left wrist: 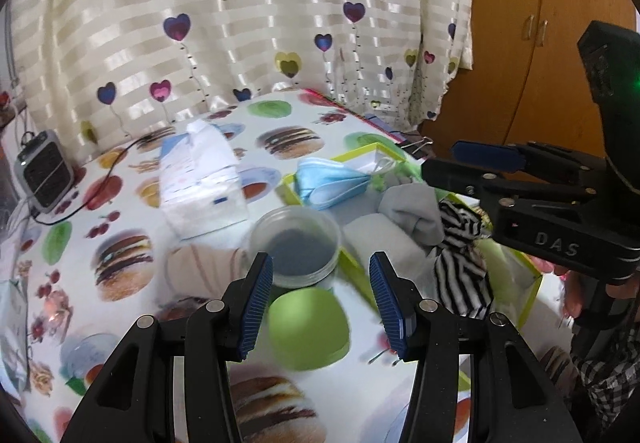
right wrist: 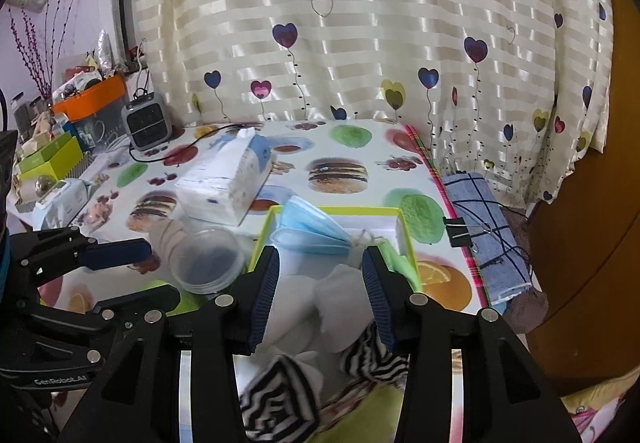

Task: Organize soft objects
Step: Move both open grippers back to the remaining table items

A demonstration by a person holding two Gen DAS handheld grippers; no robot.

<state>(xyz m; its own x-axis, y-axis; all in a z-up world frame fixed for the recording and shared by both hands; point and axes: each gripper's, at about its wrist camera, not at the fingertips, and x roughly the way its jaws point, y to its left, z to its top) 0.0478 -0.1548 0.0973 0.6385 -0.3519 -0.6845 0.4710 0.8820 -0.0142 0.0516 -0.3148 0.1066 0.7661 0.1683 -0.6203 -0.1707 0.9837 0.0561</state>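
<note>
In the lime-rimmed box (right wrist: 404, 239) on the desk (right wrist: 340, 147), the grey socks (right wrist: 340, 295) and striped socks (right wrist: 280, 395) lie directly beneath the right tool (right wrist: 320, 295), its jaws apart and empty, while the left tool (left wrist: 320, 299), also apart, hovers beside the box over a clear tub (left wrist: 296, 247).

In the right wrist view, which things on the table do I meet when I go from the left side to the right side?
small grey heater → tissue pack → clear round container → blue face mask → black binder clip → blue checked cloth
</note>
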